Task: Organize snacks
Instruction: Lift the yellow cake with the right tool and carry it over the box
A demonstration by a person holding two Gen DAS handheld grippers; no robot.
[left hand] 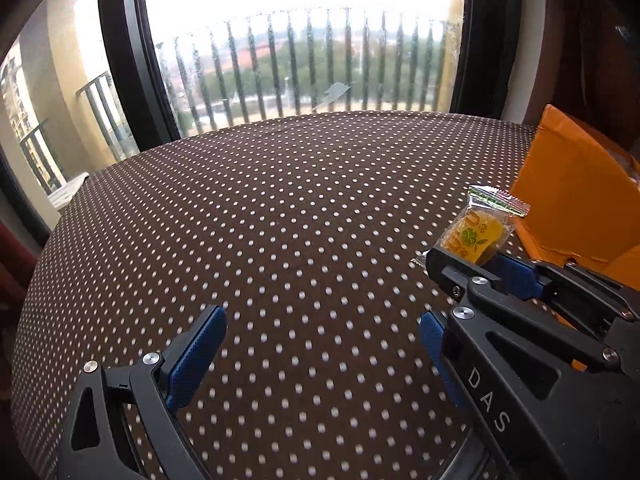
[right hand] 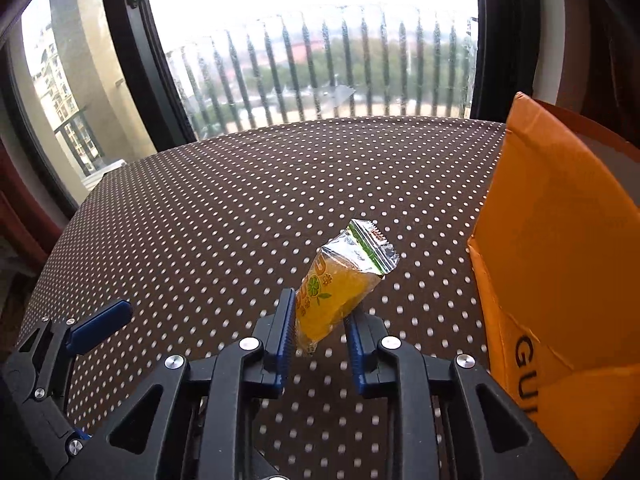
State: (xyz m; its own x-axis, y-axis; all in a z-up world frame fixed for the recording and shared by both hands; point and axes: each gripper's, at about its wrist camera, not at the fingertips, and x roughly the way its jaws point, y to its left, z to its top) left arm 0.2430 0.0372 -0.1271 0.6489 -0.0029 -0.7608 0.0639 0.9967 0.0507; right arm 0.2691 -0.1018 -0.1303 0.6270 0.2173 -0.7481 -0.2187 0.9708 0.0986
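A small yellow snack packet point(right hand: 336, 292) with a clear crimped top stands tilted between the blue pads of my right gripper point(right hand: 320, 320), which is shut on its lower half and holds it above the dotted tablecloth. From the left wrist view the same snack packet point(left hand: 476, 232) sticks out of the right gripper point(left hand: 480, 266), just left of the orange box. My left gripper point(left hand: 324, 324) is open over bare cloth with nothing between its fingers. One left gripper finger point(right hand: 100, 324) shows at the lower left of the right wrist view.
An orange cardboard box point(right hand: 560, 248) with raised flaps stands at the right; the same box point(left hand: 576, 208) appears at the right edge of the left wrist view. A brown, white-dotted tablecloth point(left hand: 280, 220) covers the table. A window with railings lies behind.
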